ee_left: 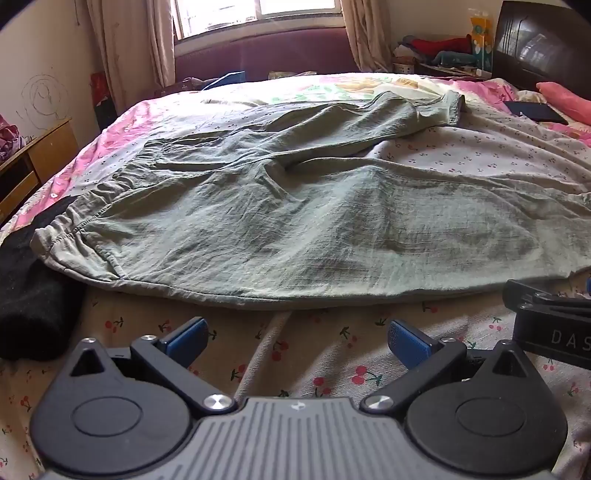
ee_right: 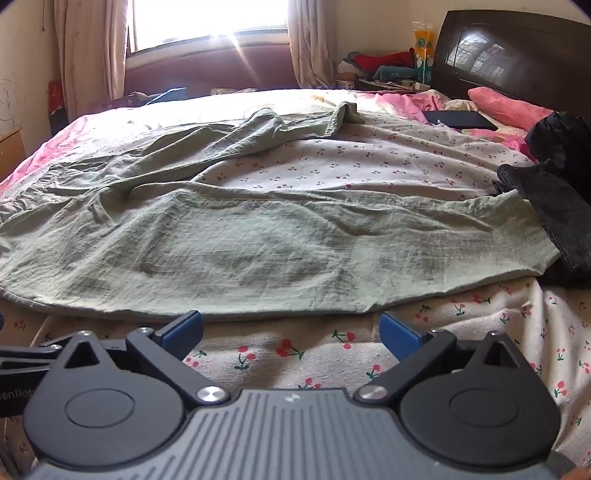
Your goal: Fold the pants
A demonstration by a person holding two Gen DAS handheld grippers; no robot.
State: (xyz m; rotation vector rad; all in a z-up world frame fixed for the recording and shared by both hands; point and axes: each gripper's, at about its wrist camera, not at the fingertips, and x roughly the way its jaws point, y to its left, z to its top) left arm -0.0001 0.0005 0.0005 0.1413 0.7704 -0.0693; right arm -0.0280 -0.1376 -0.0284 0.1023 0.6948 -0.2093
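Pale green pants (ee_left: 280,221) spread flat and wrinkled across a bed, on a cream sheet printed with small red cherries (ee_left: 325,354). Elastic waistband (ee_left: 74,221) bunched at the left in the left wrist view, touching a dark black garment (ee_left: 33,302) lying at the bed's left edge. Two legs running off to the right: the near one broad and flat, the far one (ee_right: 266,129) angled away toward the window (ee_right: 207,22), with a wedge of cherry sheet showing between them. Near leg's hem (ee_right: 517,206) lying against a folded dark grey cloth (ee_right: 550,218) at the right in the right wrist view. Left gripper (ee_left: 297,338) hovering over bare sheet just short of the pants' near edge, blue pads spread wide, nothing between them. Right gripper (ee_right: 291,332) likewise splayed wide and empty, just short of the same edge, further along the near leg. Farther back, a pink pillow (ee_right: 506,107) and a flat black tablet-like slab (ee_right: 461,120) near the dark wooden headboard (ee_right: 517,55). Beige curtains (ee_left: 125,48) hanging at both sides of the window.
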